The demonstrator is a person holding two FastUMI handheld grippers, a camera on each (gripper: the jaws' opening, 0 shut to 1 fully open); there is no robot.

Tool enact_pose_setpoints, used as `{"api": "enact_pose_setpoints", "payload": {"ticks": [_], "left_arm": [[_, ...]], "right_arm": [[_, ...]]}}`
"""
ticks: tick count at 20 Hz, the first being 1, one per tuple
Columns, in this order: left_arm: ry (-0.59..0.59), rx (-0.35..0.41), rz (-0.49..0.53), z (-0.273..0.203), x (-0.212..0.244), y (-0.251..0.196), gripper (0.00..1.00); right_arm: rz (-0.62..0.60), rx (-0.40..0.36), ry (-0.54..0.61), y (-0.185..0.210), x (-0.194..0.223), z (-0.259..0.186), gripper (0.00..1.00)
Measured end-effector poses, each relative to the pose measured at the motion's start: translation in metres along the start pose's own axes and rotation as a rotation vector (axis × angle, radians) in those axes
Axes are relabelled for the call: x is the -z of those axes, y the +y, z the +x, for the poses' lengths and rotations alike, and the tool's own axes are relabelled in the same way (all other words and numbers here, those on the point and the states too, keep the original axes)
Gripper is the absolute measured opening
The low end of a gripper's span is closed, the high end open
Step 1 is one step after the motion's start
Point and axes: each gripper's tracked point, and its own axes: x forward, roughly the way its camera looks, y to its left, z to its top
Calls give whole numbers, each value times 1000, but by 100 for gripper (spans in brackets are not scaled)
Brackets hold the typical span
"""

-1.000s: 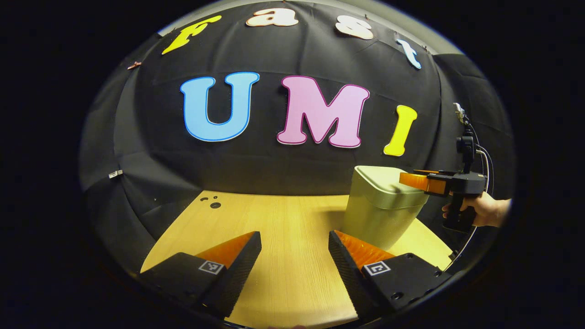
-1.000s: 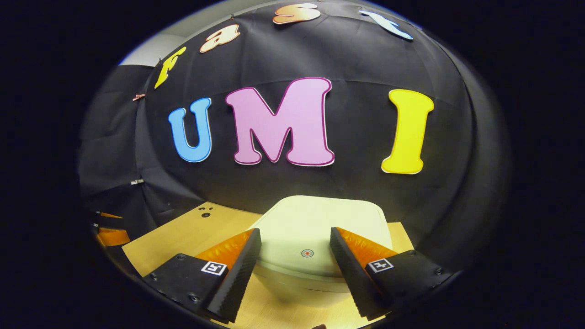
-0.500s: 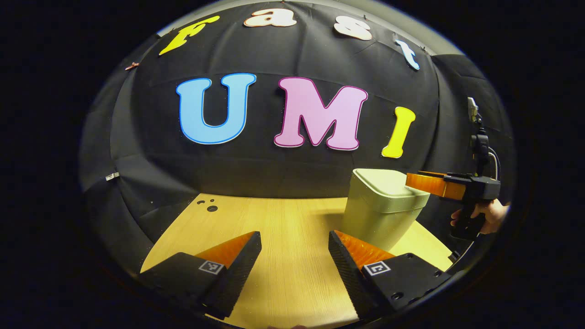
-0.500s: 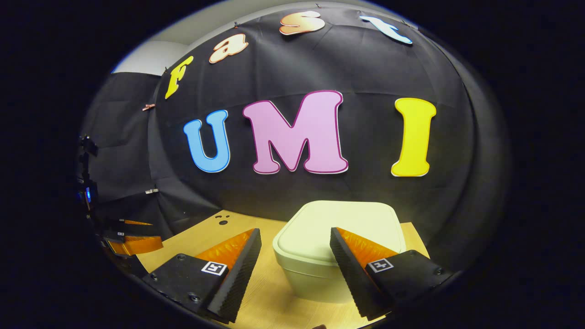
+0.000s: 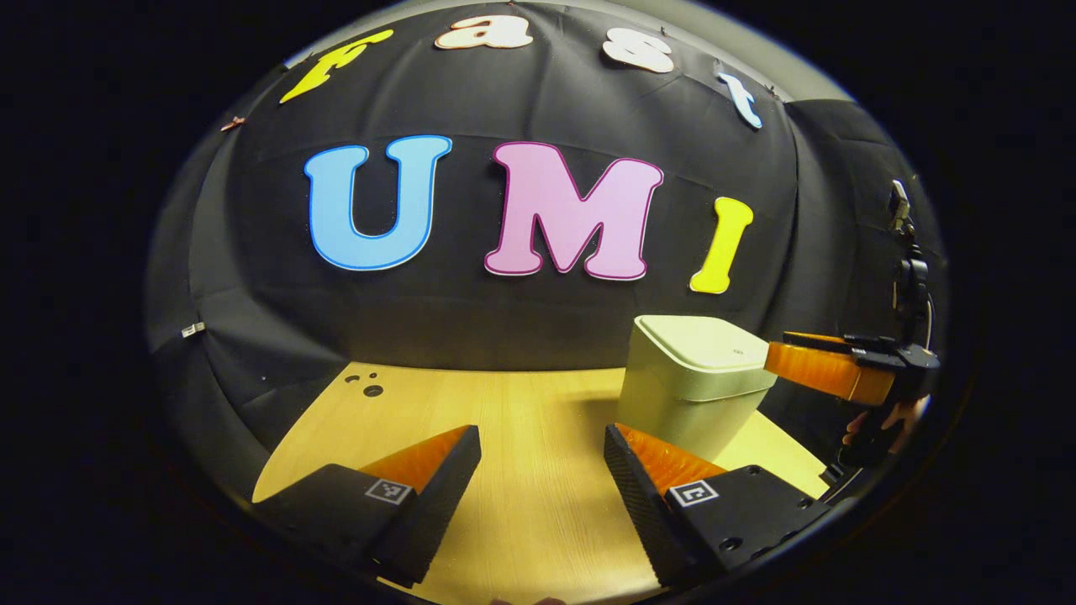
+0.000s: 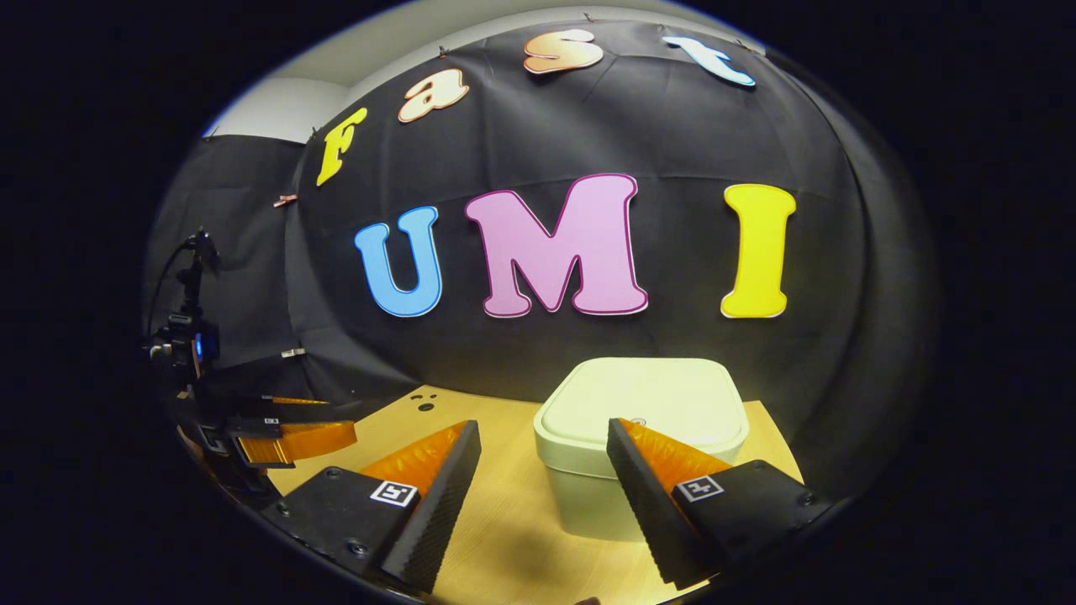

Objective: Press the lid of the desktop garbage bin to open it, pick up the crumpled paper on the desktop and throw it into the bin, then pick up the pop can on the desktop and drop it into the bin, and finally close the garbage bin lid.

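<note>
- The bin (image 6: pixel 640 437) is seen upright on the desk (image 5: pixel 521 470), near its right rear edge, lid (image 5: pixel 702 344) shut flat.
- It is judged a light, stiff plastic box, smooth-walled; the lid is best pressed from above by the small round mark (image 5: pixel 738 350).
- Its long axis is vertical, lid facing up.
- The left gripper (image 5: pixel 542 458) and right gripper (image 6: pixel 544 454) are held apart, nothing between the jaws.

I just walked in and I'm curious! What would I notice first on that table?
The pale green bin with its lid shut stands at the far right of the wooden table. The right gripper hangs open just in front of it, and the left gripper waits open over bare wood.
</note>
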Motion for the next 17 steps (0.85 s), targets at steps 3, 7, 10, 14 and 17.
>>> {"api": "enact_pose_setpoints", "payload": {"ticks": [3,7,10,14,17], "left_arm": [[7,9,5,4,2,-4,95],[14,21,19,8,4,-9,95],[-3,33,44,7,3,-15,95],[-26,52,60,15,-4,-25,95],[-57,52,70,18,-14,-25,95]], "right_arm": [[9,18,18,-4,12,-3,95],[18,31,44,-9,25,-4,95],[5,28,61,-7,32,-6,95],[8,18,68,-1,36,-6,95],[-7,10,79,3,40,-6,95]]}}
